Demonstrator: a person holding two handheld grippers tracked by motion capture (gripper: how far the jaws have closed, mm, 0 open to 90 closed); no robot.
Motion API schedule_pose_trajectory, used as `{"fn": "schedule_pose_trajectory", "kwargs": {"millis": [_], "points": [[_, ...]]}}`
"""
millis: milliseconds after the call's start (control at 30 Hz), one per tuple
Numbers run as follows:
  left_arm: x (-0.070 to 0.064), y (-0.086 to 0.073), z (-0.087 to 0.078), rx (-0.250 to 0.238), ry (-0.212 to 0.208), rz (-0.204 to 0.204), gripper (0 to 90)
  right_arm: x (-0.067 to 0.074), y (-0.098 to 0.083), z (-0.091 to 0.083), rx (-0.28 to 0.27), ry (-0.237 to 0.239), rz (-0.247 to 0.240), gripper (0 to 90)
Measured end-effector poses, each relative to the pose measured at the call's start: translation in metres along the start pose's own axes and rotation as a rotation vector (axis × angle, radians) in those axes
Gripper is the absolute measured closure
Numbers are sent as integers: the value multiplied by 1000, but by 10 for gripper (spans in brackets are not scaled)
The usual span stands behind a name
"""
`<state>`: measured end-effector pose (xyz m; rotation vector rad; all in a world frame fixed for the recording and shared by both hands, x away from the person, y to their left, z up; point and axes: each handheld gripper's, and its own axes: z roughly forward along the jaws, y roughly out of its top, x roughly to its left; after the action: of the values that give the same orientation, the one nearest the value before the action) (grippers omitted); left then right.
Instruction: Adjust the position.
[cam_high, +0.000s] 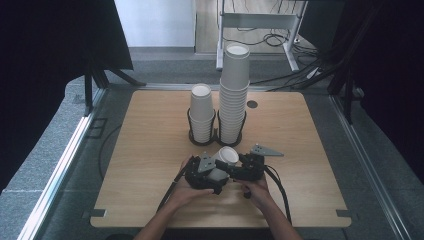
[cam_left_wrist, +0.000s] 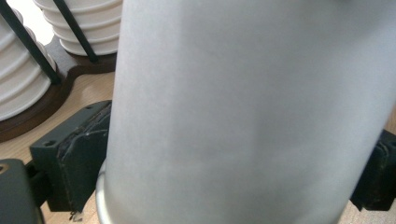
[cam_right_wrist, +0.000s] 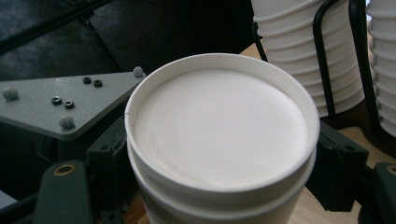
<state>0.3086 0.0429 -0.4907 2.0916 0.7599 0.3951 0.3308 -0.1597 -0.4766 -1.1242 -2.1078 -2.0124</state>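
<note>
We hold a pair of nested paper cups (cam_high: 223, 162) between us, just in front of the cup rack (cam_high: 216, 136), and everything else is placed around that rack. In the right gripper view two rims (cam_right_wrist: 219, 186) sit one inside the other, so we judge the work to be pulling one cup free of the other. The left gripper (cam_high: 207, 172) has its jaws closed on the cups' wall (cam_left_wrist: 243, 112), a black pad pressing at each side in the left gripper view, which keeps the outer cup steady. The right gripper (cam_high: 245, 169) comes in from the other side, and its jaws grasp the cups just below the rims, a fair place to draw the inner one out. Both hands (cam_high: 185, 192) stay low over the bench (cam_high: 310, 165), near the rack, so a freed cup has little way to travel. In the rack, the short stack (cam_high: 202, 112) stands left and the tall stack (cam_high: 234, 92) right, touching.
</note>
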Motion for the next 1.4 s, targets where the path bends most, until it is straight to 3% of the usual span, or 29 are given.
{"fn": "schedule_pose_trajectory", "kwargs": {"millis": [133, 233, 533, 733, 967, 1167, 1400], "points": [[-1, 0, -1, 6, 8, 20, 47, -5, -2, 0, -12, 13, 67, 224], [-2, 0, 0, 15, 9, 23, 64, -7, -3, 1, -9, 12, 72, 222], [-3, 0, 0, 21, 14, 51, 110, -5, -4, 2, 7, 0, 30, 211], [-2, -1, 0, 21, 24, 52, 117, -4, -3, 1, 10, -5, 29, 193], [5, 0, -4, 6, 53, 38, 118, -2, 3, -6, -3, -25, -8, 165], [7, 1, -6, 7, 73, 41, 118, 3, 15, -18, -28, -47, -54, 159], [11, 2, -7, 1, 94, 36, 117, 9, 24, -26, -7, -83, -120, 173]]}}
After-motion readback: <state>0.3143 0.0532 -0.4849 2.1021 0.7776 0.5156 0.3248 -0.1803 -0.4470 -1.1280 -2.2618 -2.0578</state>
